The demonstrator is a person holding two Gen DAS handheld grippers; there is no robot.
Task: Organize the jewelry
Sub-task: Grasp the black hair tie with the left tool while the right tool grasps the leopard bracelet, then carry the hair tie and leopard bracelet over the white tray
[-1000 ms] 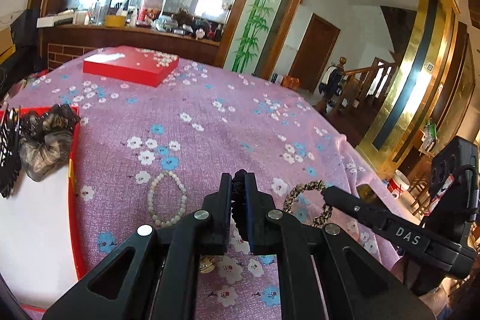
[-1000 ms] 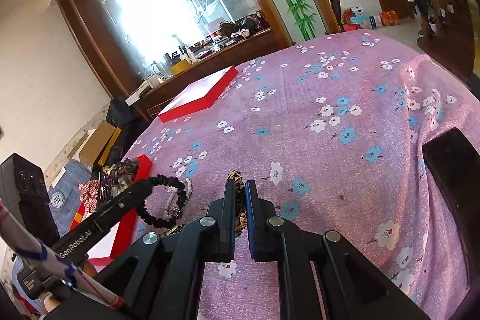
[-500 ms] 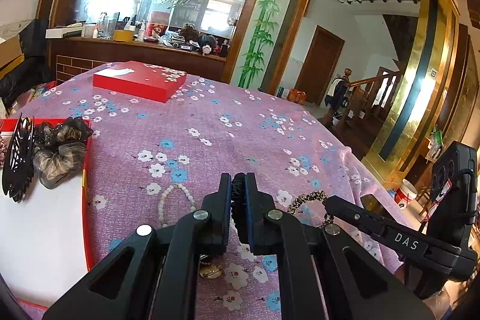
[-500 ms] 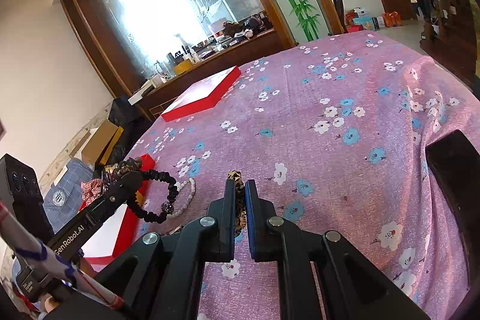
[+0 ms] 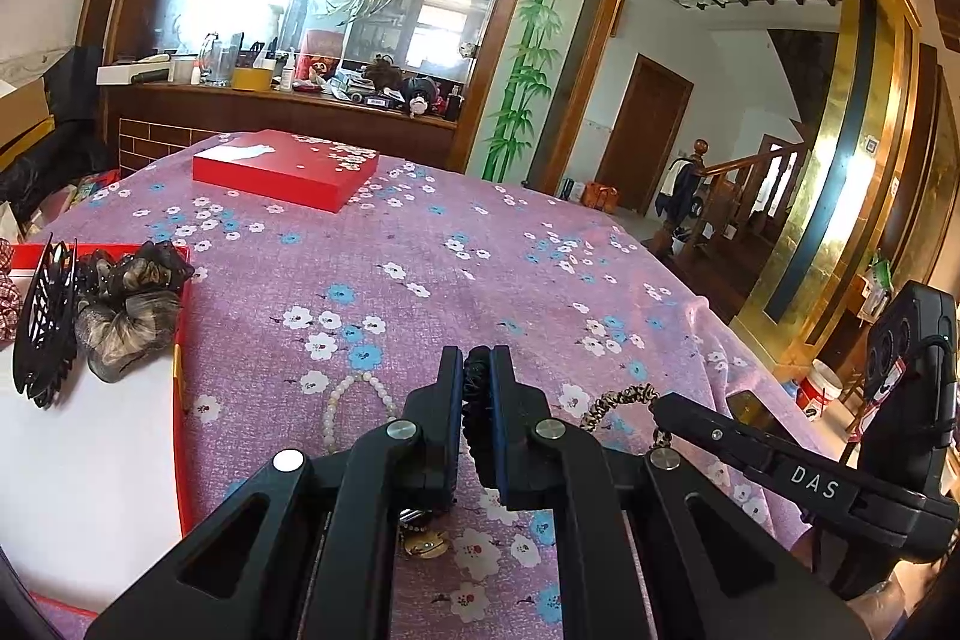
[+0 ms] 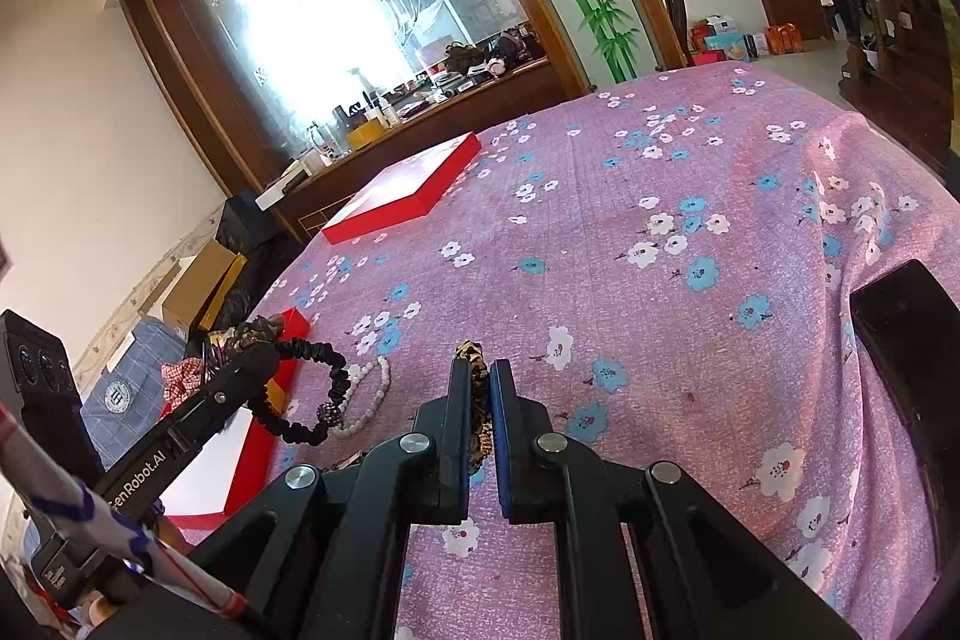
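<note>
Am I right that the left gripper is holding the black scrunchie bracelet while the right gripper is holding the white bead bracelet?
Not quite: the right gripper holds the leopard-print band, as the right wrist view shows. The white bead bracelet lies on the tablecloth. The left gripper does hold the black scrunchie bracelet.

Black scrunchie-type bracelet [image 6: 312, 400] w/ a dark sparkly bead hung as a loop off the left claw [image 5: 477, 388], which was pinched closed on it, above the desk. Leopard-print band [image 6: 478, 400] was clamped edge-on in the right claw [image 6: 480, 394], its top poking above the tips. White bead bracelet [image 5: 354, 403] lay flat on the floral cloth, just beside the red tray [image 5: 178, 400]. In tray's far corner: black comb clip [image 5: 45, 322] upright, dark/gold organza scrunchies [image 5: 129, 316] bunched next to it. Small gold charm [image 5: 426, 544] lay on cloth under left claw.
</note>
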